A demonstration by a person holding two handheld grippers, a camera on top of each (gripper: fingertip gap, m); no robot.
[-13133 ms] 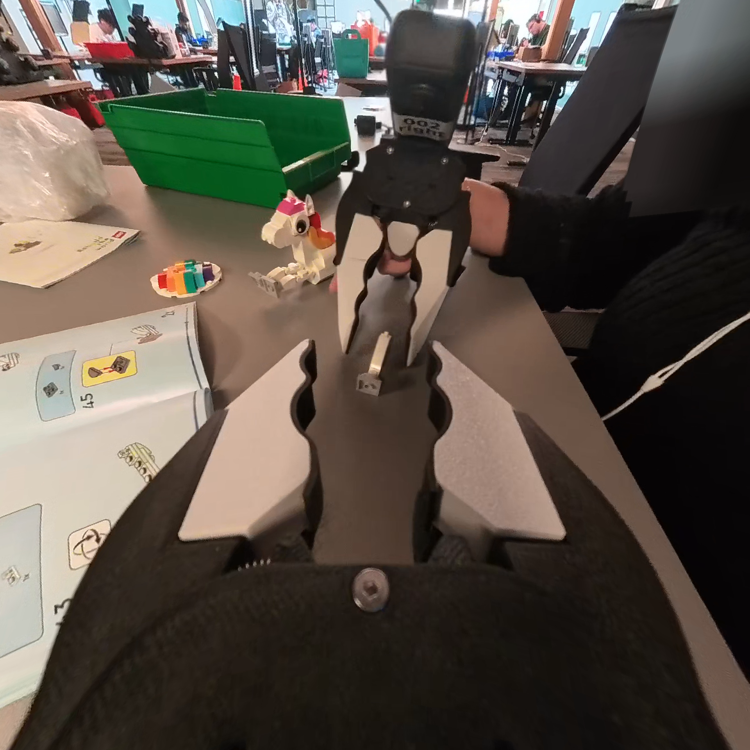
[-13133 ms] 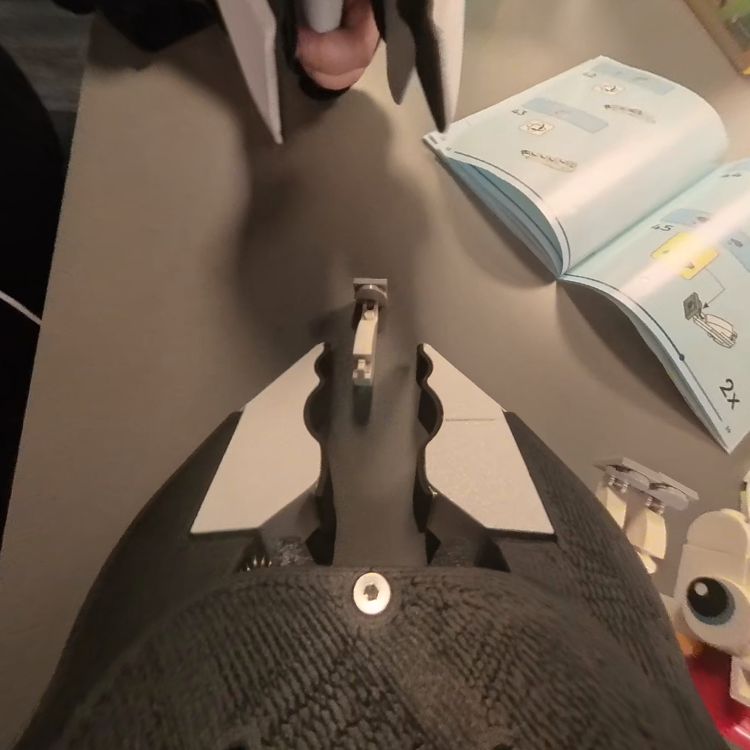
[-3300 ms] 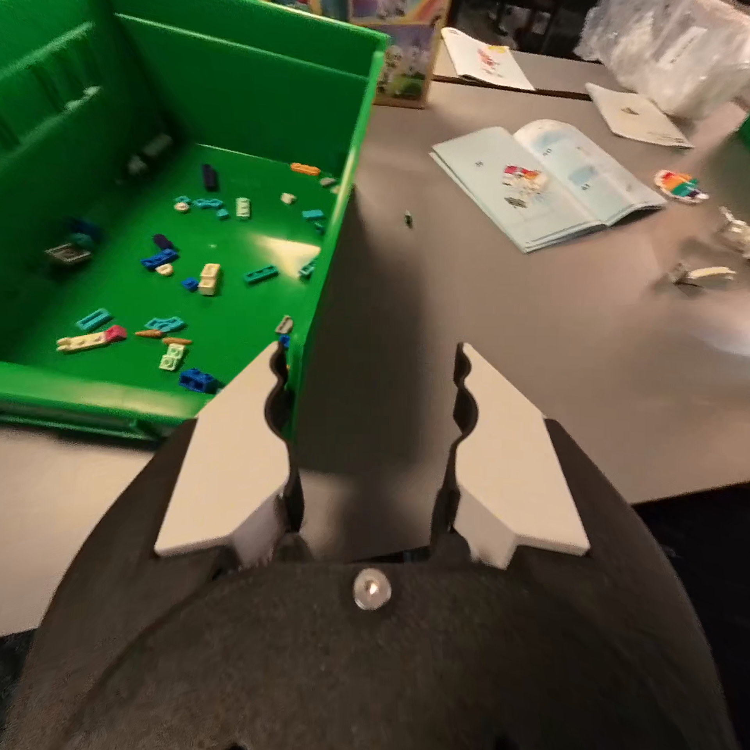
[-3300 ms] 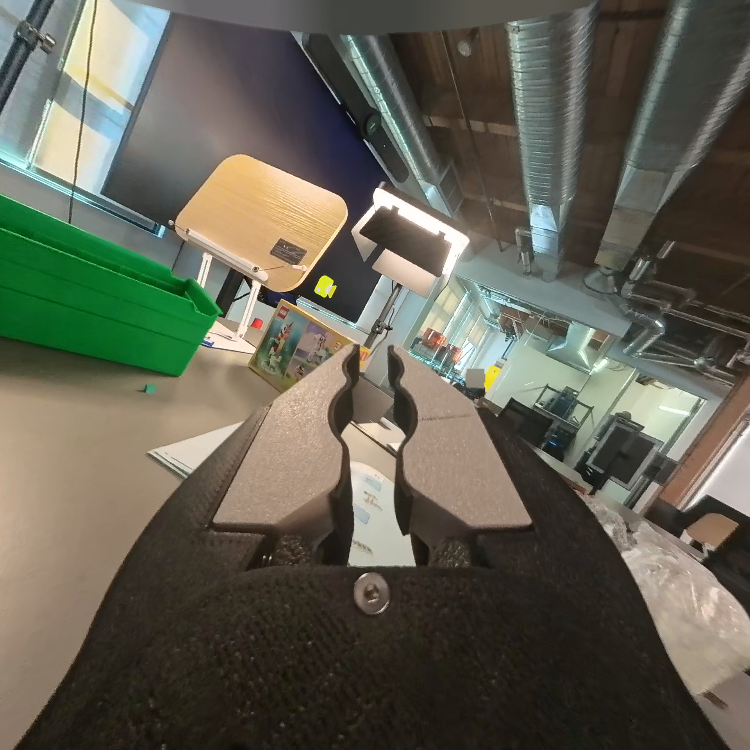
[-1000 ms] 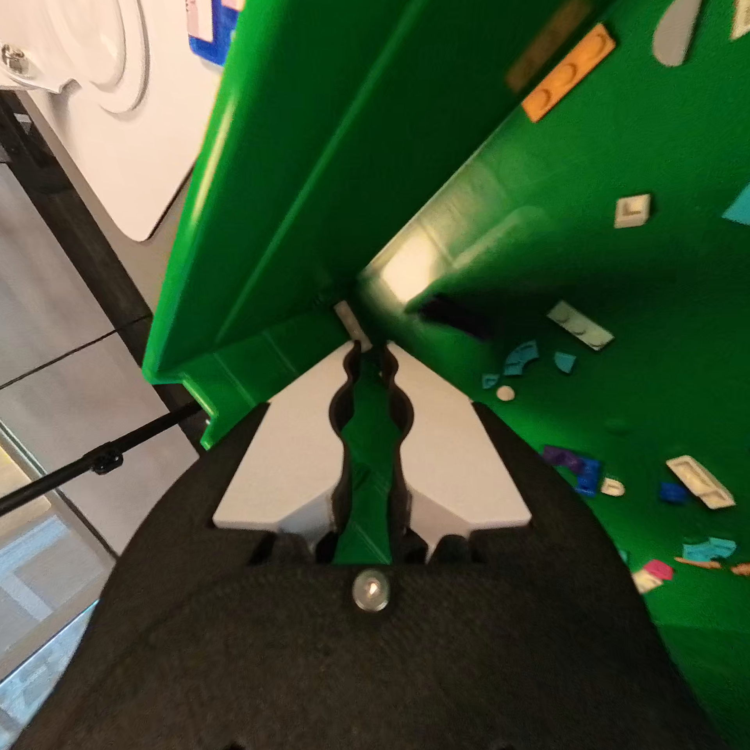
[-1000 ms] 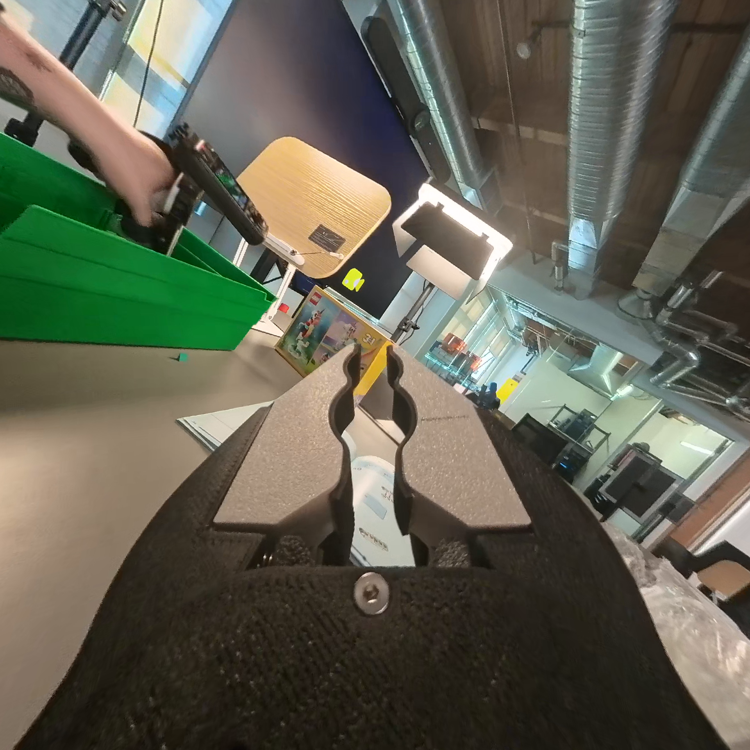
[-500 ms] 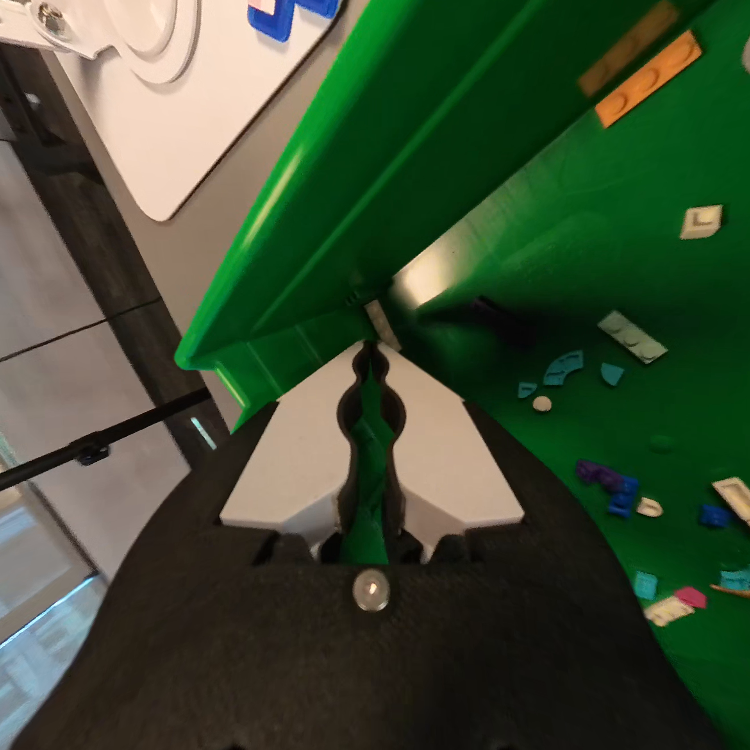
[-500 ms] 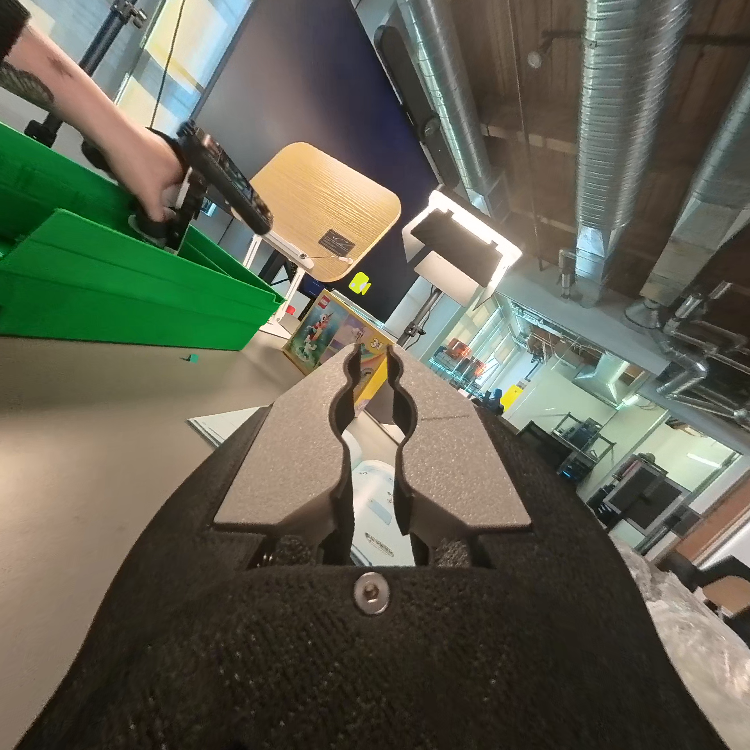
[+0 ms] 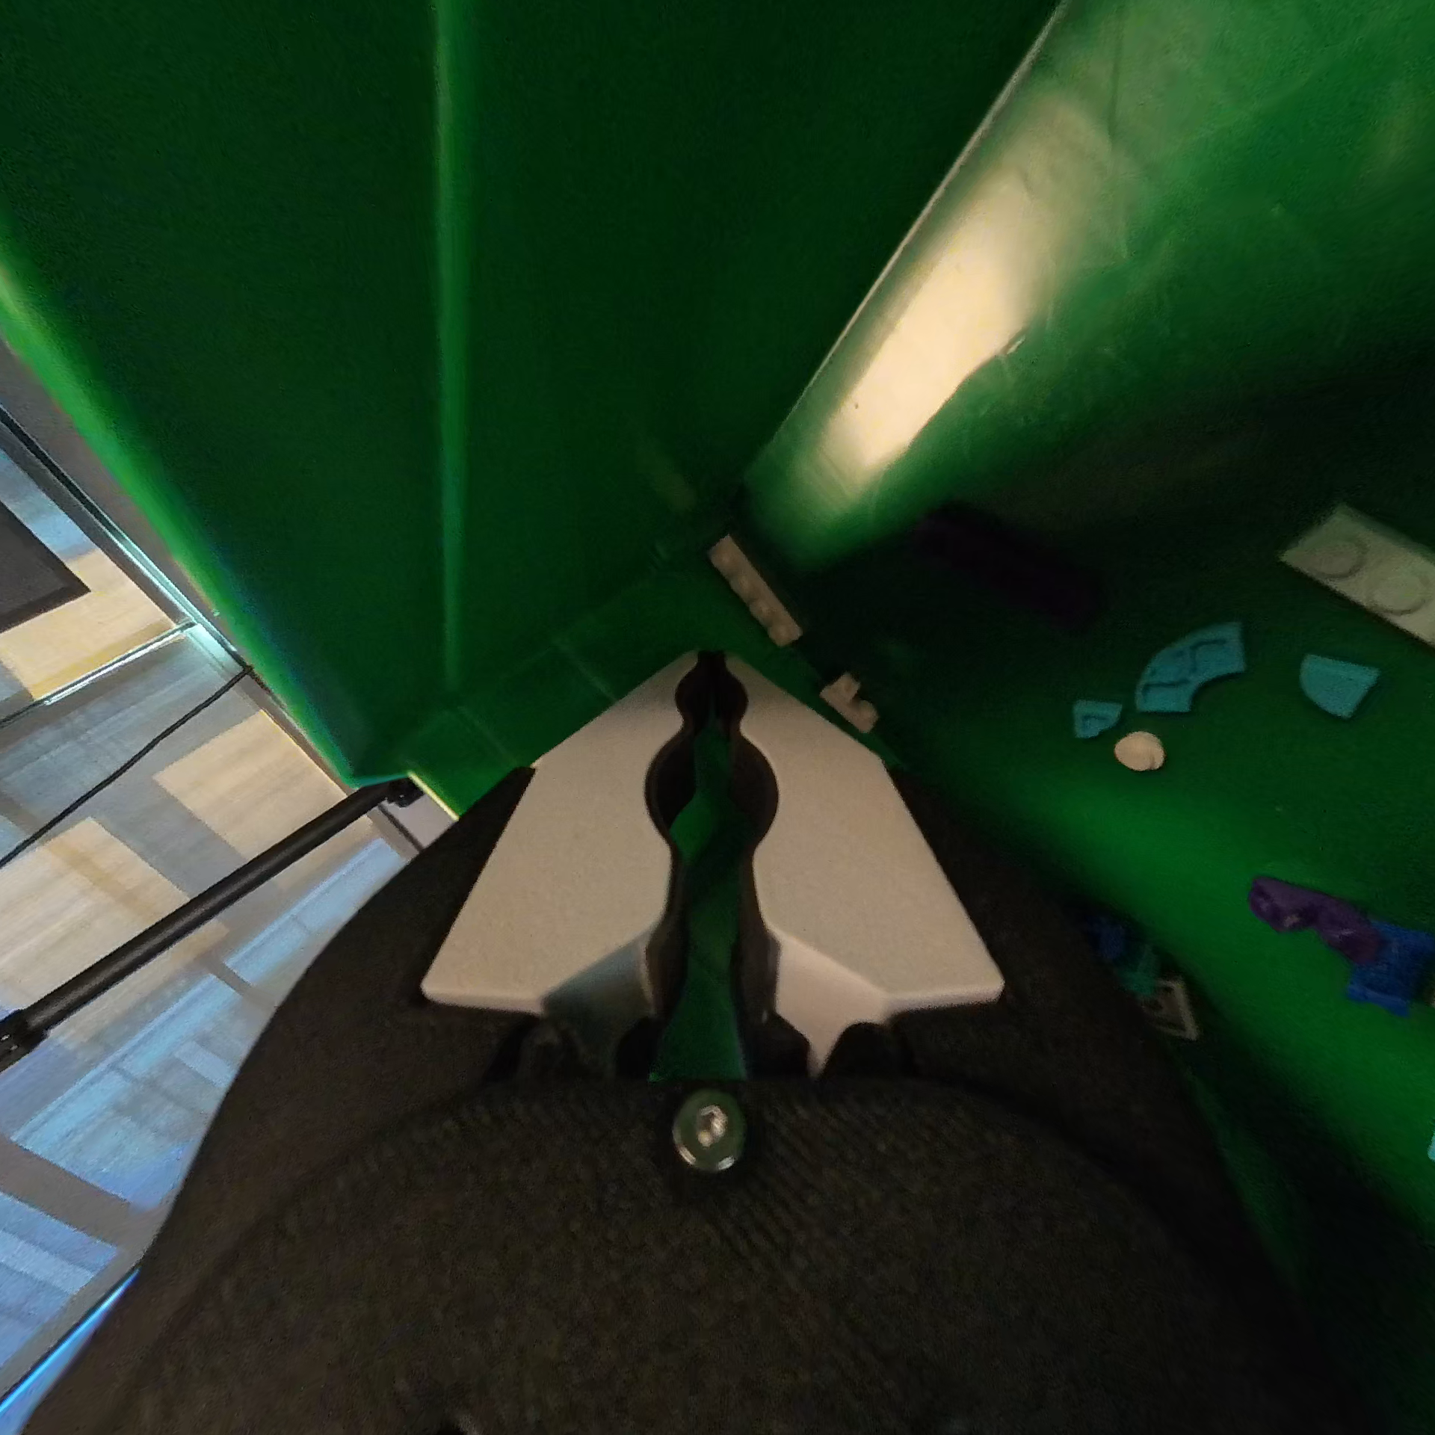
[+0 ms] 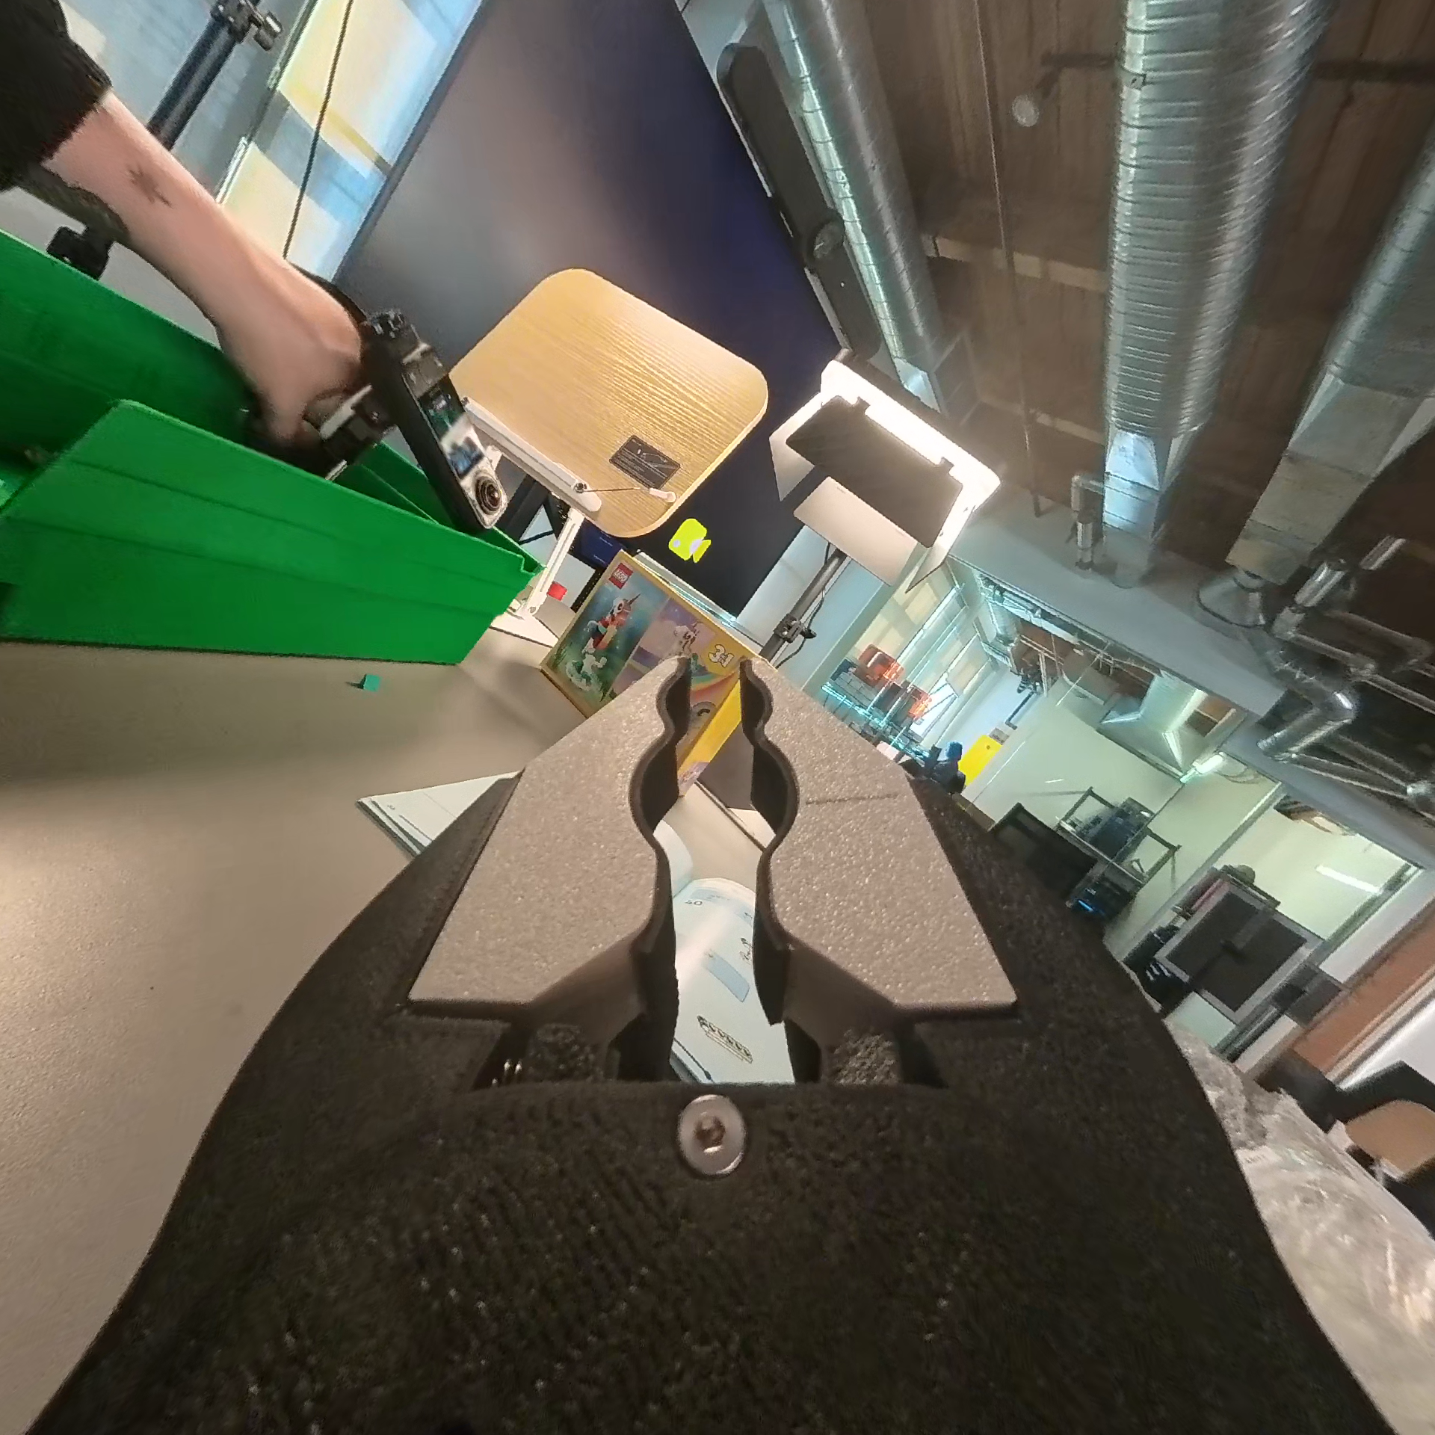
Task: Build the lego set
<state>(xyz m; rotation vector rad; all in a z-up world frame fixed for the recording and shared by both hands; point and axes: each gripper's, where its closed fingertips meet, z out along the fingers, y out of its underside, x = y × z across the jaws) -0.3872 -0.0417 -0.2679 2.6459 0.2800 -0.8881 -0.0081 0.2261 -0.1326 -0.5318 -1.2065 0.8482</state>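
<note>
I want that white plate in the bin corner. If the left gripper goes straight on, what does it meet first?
Probably the bin's corner, just left of the white plate. The left gripper is shut and aims slightly beside the plate; depth is unclear.

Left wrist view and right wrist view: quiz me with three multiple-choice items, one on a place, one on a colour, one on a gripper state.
1. Where does the long white plate lie in the green bin?
A. In the corner where two walls meet the floor
B. On the bin's rim
C. On the table outside the bin

2. What colour is the curved quarter-ring piece on the bin floor?
A. Orange
B. Turquoise
C. Black

3. How do the right gripper's jaws stand?
A. Clamped on a brick
B. Spread to their widest
C. Slightly apart with nothing between them

Answers: 1 A, the plate sits tight in the corner, just ahead of the left gripper. 2 B, it matches the two small turquoise wedges beside it. 3 C, a narrow gap shows the box and booklet behind it.
</note>
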